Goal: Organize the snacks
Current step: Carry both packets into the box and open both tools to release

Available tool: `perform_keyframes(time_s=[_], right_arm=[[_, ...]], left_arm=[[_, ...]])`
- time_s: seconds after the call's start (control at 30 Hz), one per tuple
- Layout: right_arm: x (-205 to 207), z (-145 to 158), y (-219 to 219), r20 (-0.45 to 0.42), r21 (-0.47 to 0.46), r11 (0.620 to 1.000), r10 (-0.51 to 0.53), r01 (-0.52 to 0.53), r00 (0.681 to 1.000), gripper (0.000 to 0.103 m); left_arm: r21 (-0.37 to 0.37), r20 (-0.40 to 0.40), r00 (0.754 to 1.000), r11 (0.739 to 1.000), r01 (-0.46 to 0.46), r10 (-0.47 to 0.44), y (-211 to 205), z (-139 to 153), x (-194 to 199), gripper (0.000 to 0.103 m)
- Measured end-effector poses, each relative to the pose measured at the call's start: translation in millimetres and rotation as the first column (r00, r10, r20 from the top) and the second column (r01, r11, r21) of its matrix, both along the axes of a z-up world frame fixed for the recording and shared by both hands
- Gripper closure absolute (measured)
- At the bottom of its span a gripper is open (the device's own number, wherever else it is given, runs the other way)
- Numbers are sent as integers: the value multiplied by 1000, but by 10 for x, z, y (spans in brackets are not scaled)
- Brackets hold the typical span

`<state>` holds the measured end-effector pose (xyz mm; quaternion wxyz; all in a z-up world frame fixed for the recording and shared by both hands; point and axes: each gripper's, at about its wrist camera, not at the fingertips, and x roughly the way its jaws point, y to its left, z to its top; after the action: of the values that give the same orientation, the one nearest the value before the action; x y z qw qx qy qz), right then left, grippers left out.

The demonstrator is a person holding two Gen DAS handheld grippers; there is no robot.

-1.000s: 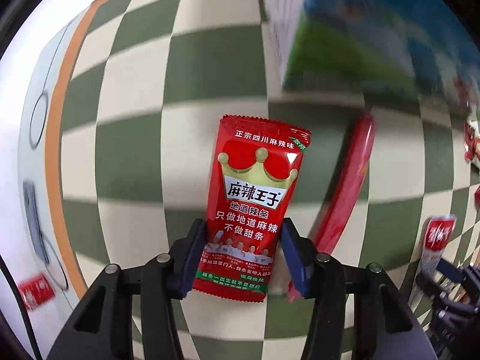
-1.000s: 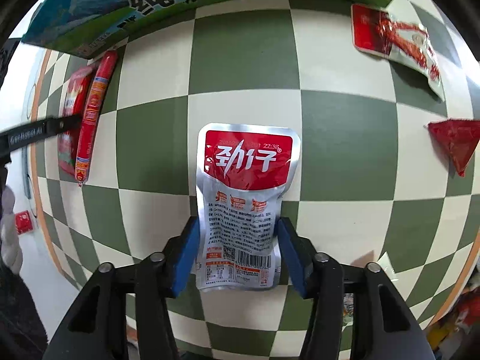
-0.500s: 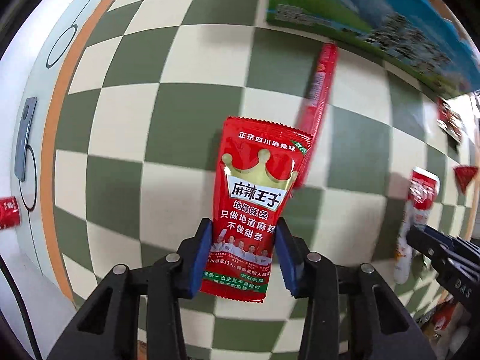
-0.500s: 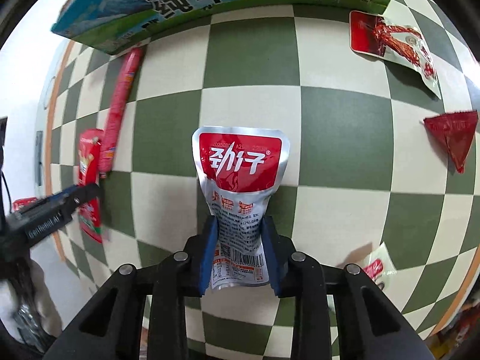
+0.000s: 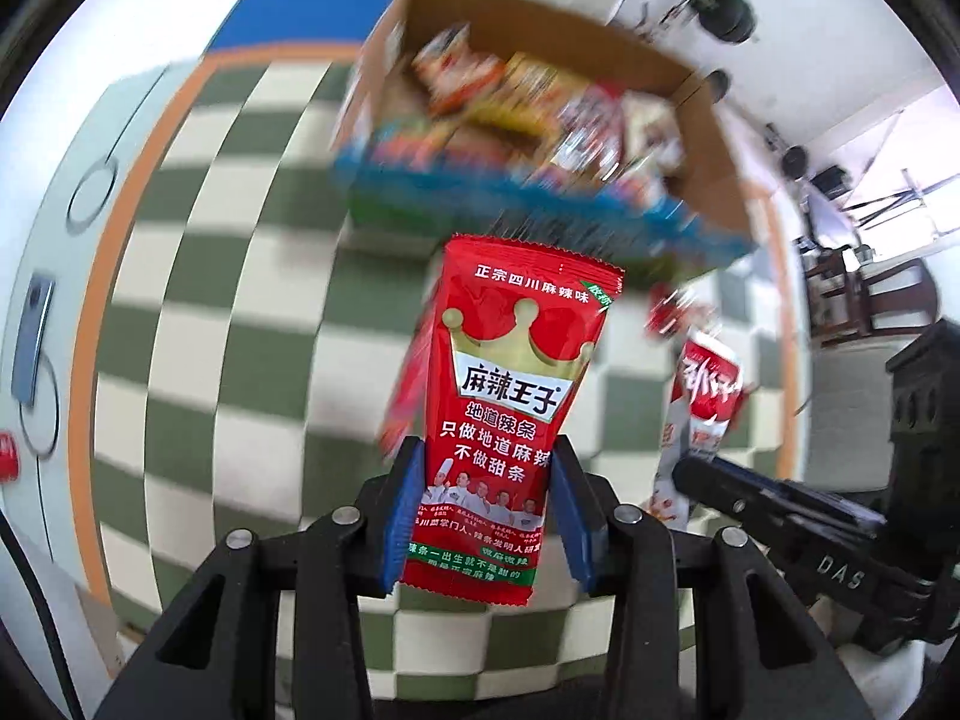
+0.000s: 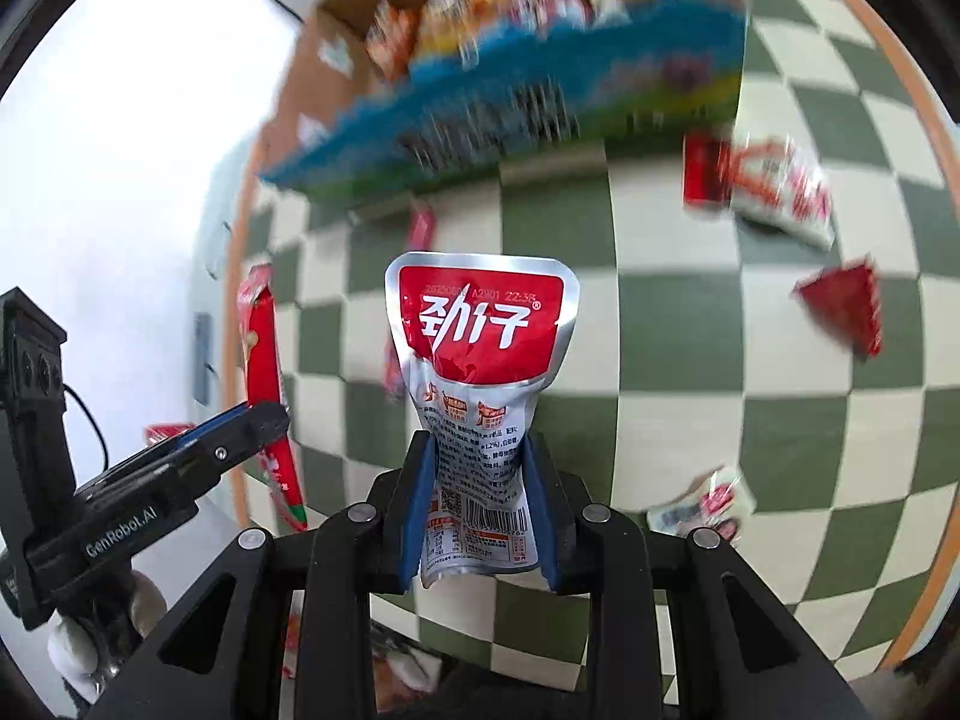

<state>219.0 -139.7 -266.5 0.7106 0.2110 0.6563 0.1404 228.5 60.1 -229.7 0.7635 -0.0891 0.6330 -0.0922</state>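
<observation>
Left hold: my left gripper [image 5: 489, 516] has its fingers pinching the lower part of the red spicy-strip packet [image 5: 510, 414], which stands up at the centre of the left wrist frame, clear of the desk [image 5: 198, 324].
Right hold: my right gripper [image 6: 480, 510] has its fingers pinching the bottom of the silver-and-red fish packet [image 6: 480, 372], likewise lifted at the centre of its frame.
Key relation: the open cardboard box [image 5: 558, 120] sits ahead of both sets of fingers, toward the upper centre of each frame, its mouth turned to me. I judge both packets have to travel forward and over the blue front wall.
Long axis: each packet runs straight out along its fingers, free top end aimed at the box.
Nearer hand: I cannot tell; the box is blurred in both views and looks about equally far. The other packet shows at the right of the left view and at the left of the right view, so the hands are side by side.
Count, held: two packets, one per hand.
Count, loose on the desk: in the right wrist view I count one red-and-white pouch [image 6: 774, 186] upper right, one red triangular pack [image 6: 846, 306] at right, one small wrapper [image 6: 702, 504] lower right, and a red stick [image 6: 420, 228] below the box.
Count, box: one, already holding many snacks; too blurred to number.
</observation>
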Motion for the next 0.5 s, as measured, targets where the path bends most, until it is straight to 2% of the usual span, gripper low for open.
perform_keyframes(time_s=[0.1,0.23,0.37,0.5], right_arm=[[214,338,-154,56,23,999,-23,22,998,71],[637,707,-391,134,8,999,-49,48,990,71],[1283,843,-565,179,-81,995,-50,66,983,71],[1921,716,-626,169,-173,984,-22,52,985,71]], left_arm=[[-9,36,999,1000,14,-14,-207,232,382,65],[24,73,997,999,21,-23,-338,495,1007,65],[76,51,999,997,8,-12,-412,420,1680,65],[122,-16,1000,992,-1,3,-399,141,2287,64]])
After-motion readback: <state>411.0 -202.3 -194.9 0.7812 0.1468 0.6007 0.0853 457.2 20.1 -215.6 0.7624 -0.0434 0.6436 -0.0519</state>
